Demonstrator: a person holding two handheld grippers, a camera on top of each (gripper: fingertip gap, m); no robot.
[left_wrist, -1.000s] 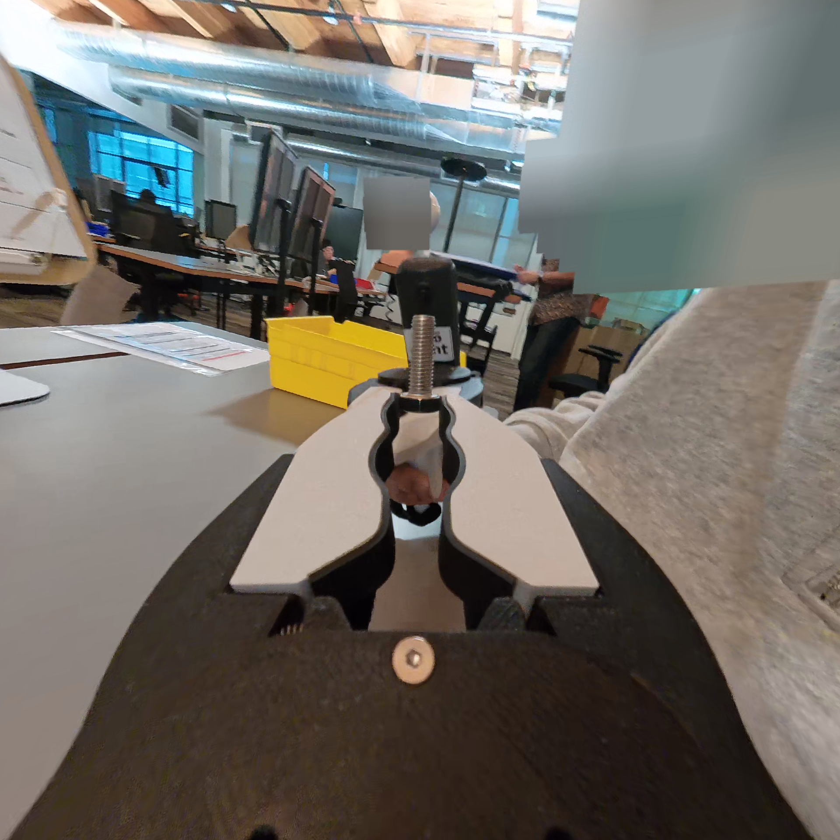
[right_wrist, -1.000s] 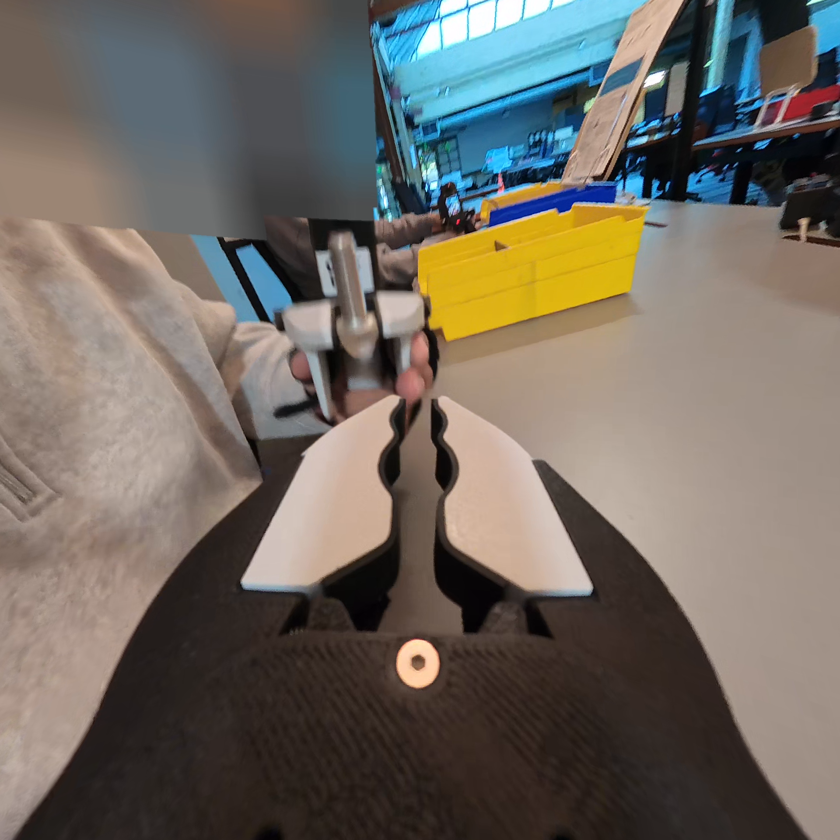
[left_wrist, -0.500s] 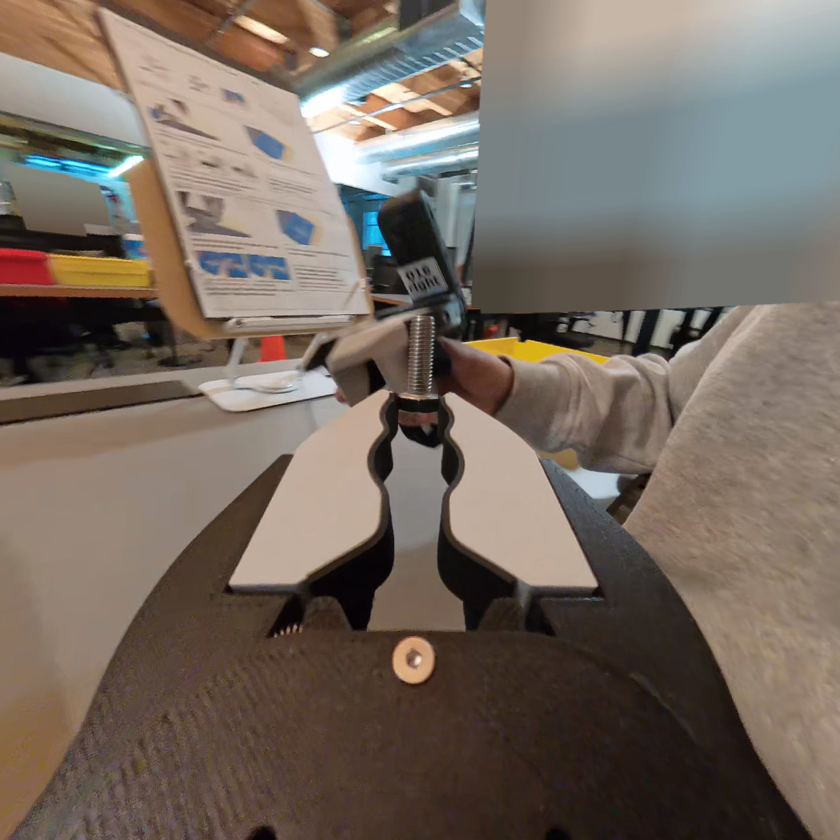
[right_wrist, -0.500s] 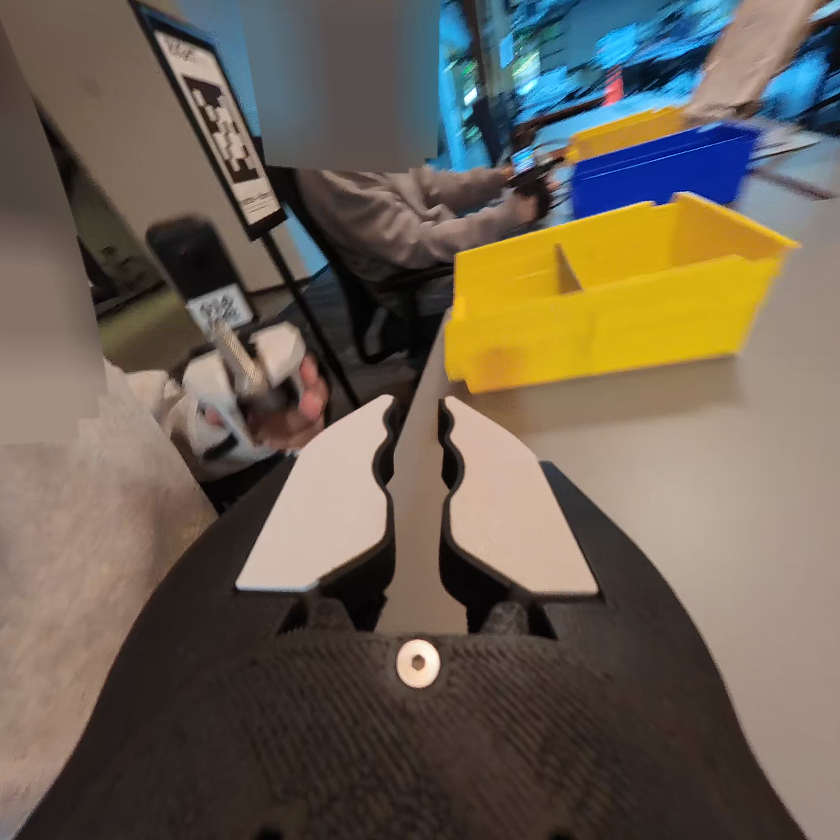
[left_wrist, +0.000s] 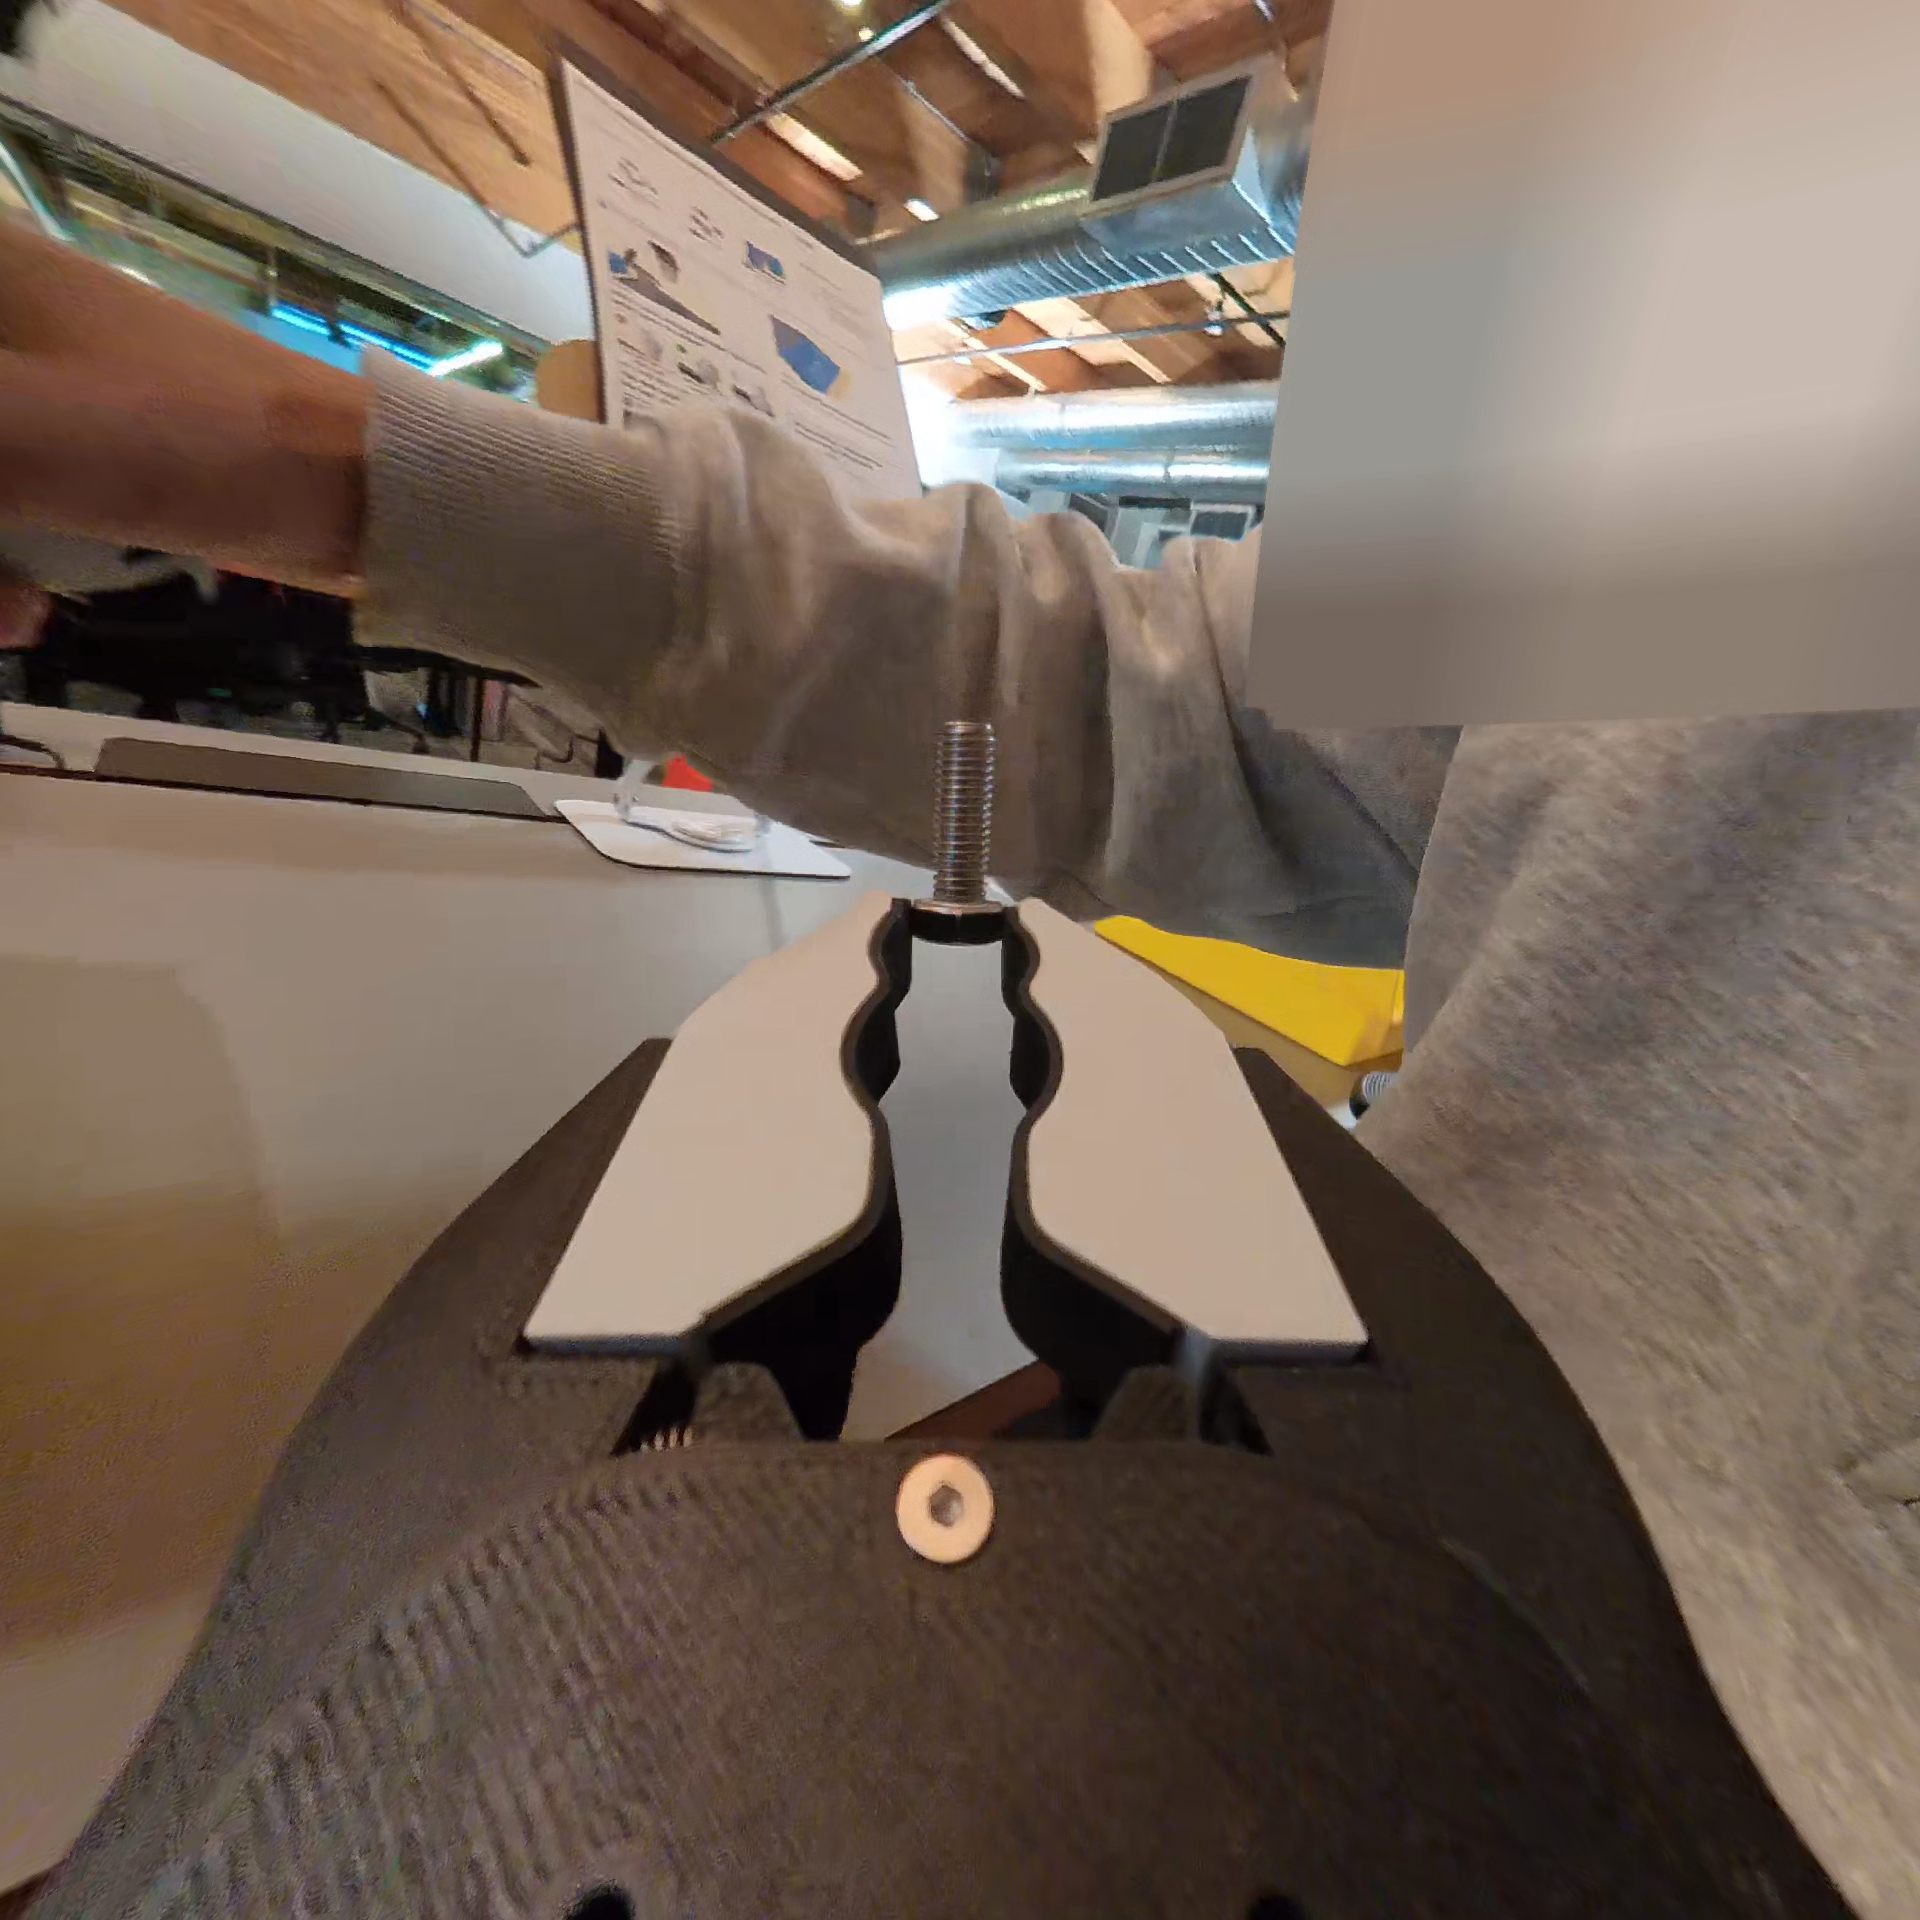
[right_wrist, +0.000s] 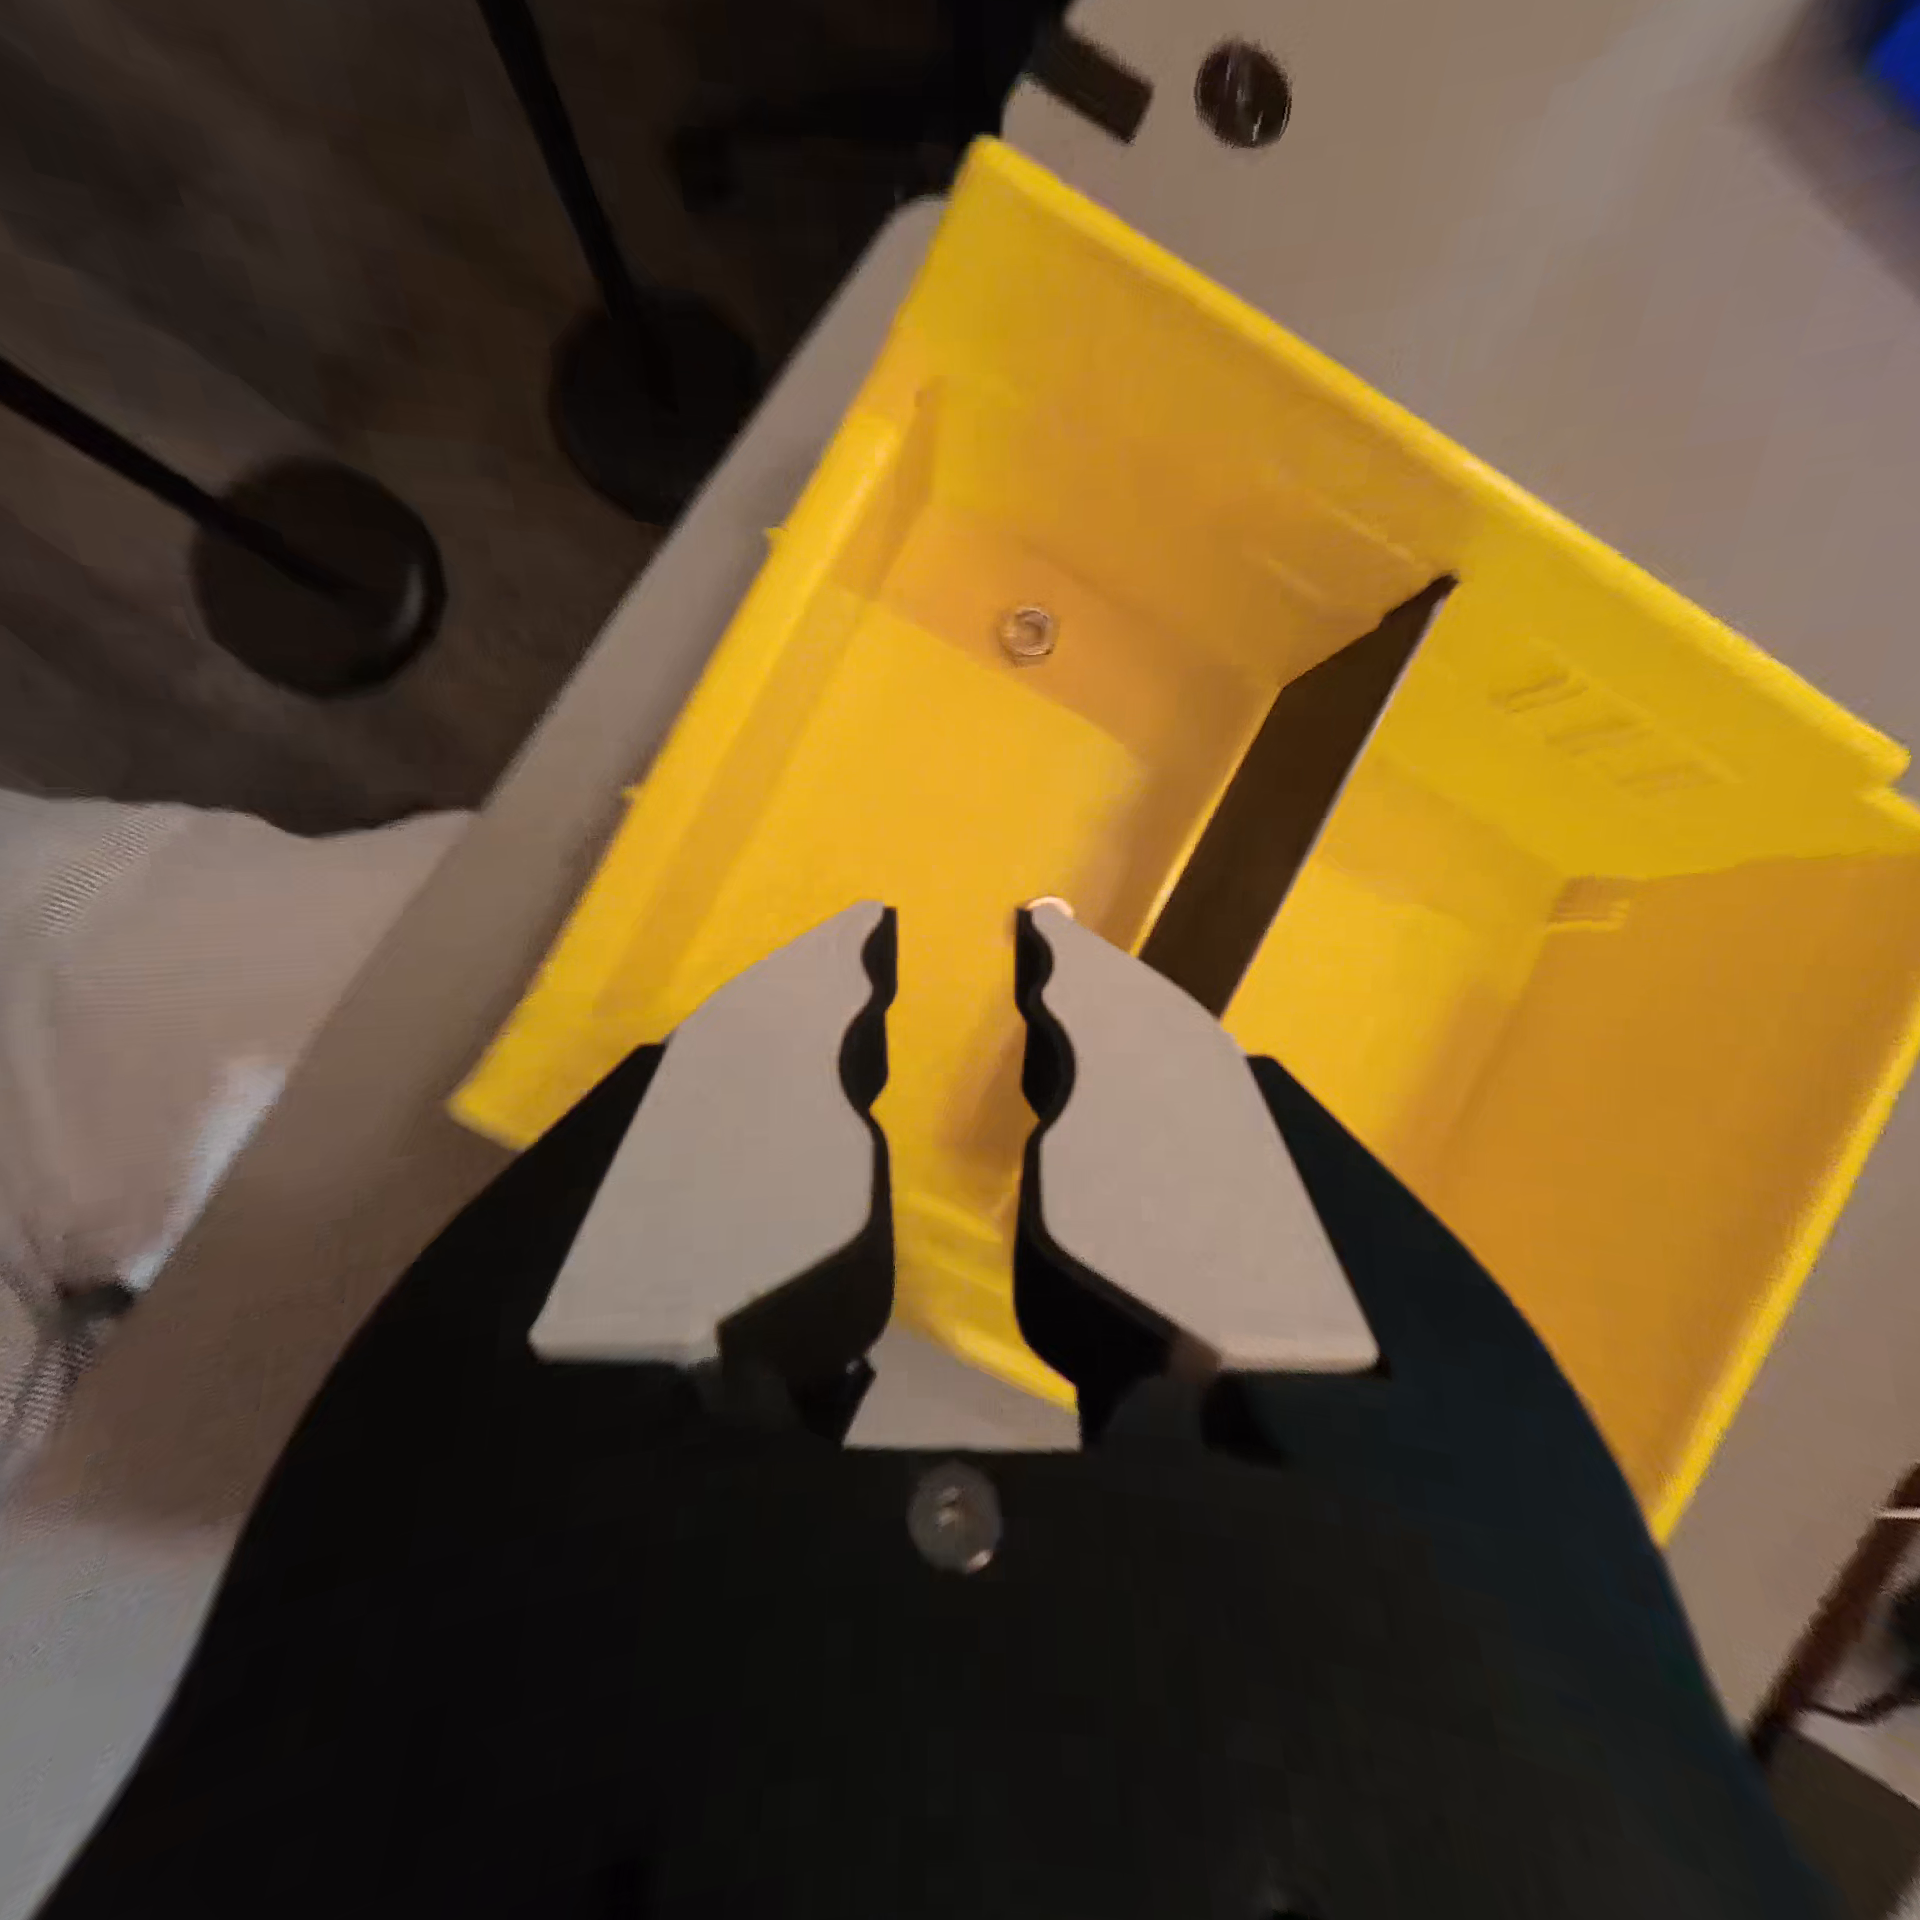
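The right gripper (right_wrist: 954, 914) has swung from beside the bolt (left_wrist: 963, 810) to above the yellow bin (right_wrist: 1195, 436), fingers apart and empty, near a nut (right_wrist: 1027, 631); the left gripper (left_wrist: 954, 914) stays clamped on the bolt's head.

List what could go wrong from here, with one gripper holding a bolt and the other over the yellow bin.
1. The left gripper pinches the bolt only by its head at the very tips of the jaws; it may tilt or slip out.
2. A grey sleeve crosses close behind the bolt and could knock it.
3. The right gripper hangs open above the yellow bin; the small nut lies flat on the floor, hard to pinch.
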